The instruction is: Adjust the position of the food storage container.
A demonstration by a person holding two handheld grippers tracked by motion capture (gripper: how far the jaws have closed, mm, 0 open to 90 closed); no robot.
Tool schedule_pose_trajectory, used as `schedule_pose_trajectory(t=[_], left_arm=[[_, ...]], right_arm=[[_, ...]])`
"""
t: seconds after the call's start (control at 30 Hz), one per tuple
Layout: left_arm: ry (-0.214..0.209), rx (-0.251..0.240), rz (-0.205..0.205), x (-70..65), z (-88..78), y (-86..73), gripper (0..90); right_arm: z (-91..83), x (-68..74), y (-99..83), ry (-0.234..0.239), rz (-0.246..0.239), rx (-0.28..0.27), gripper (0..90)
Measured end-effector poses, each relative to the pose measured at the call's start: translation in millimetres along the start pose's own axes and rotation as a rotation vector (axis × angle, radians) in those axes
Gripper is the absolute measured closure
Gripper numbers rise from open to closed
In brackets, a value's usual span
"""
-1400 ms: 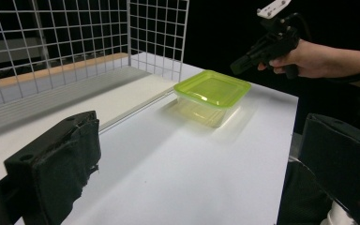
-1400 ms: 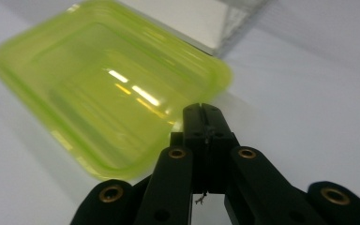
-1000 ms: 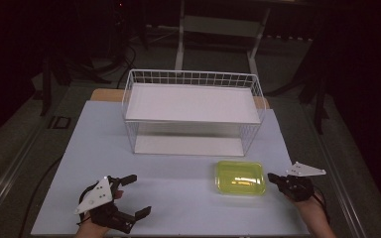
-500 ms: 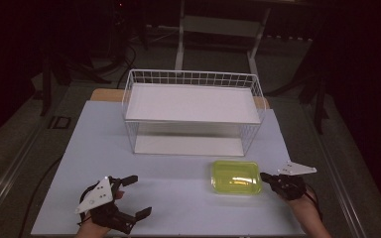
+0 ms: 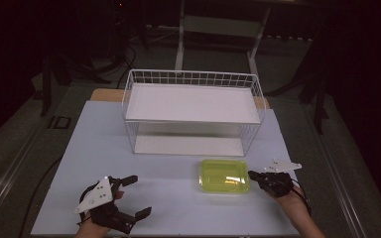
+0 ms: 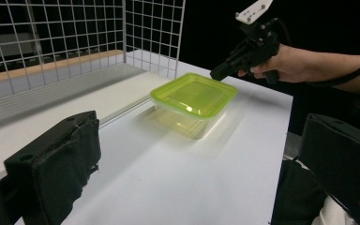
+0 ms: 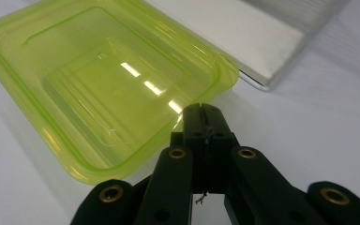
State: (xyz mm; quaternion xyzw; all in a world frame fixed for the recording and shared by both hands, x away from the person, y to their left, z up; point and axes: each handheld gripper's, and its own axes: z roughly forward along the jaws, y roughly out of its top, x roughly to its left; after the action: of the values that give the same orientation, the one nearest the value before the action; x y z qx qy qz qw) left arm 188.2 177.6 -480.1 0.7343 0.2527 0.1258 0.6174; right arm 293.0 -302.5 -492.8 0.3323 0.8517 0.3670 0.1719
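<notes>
Jaws of your right gripper [image 7: 201, 112] are pressed together, tips at the rim of the box [image 5: 224, 175], gripping nothing. Your left gripper [image 5: 129, 196] is spread wide and empty. The box is translucent yellow-green plastic, rectangular with rounded corners, on the table [image 5: 178, 198] before the wire basket [image 5: 193, 79].

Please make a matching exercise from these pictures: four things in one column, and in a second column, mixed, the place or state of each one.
Things:
1. left gripper
2. right gripper
3. green container
4. wire basket

Place or state:
a. lies on the table in front of the basket
b. jaws wide apart, near the front left of the table
c. stands at the far side of the table
d. jaws pressed together, at the container's right edge

Pairs: 1-b, 2-d, 3-a, 4-c
</notes>
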Motion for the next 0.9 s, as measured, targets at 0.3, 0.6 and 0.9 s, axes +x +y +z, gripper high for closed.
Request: schedule_pose_trajectory(t=[0.3,0.6,0.9], left_arm=[[-0.004,0.002,0.003,-0.7,0.2,-0.3,0.0],[-0.005,0.001,0.004,-0.5,-0.8,-0.3,0.0],[-0.003,0.008,0.011,-1.6,-0.9,-0.4,0.0]], right_arm=[[13.2,10.6,14.0,0.029,-0.036,0.0,90.0],[25.6,23.8,27.4,0.066,-0.063,0.007,90.0],[34.6,36.4,37.3,0.097,-0.081,0.003,90.0]])
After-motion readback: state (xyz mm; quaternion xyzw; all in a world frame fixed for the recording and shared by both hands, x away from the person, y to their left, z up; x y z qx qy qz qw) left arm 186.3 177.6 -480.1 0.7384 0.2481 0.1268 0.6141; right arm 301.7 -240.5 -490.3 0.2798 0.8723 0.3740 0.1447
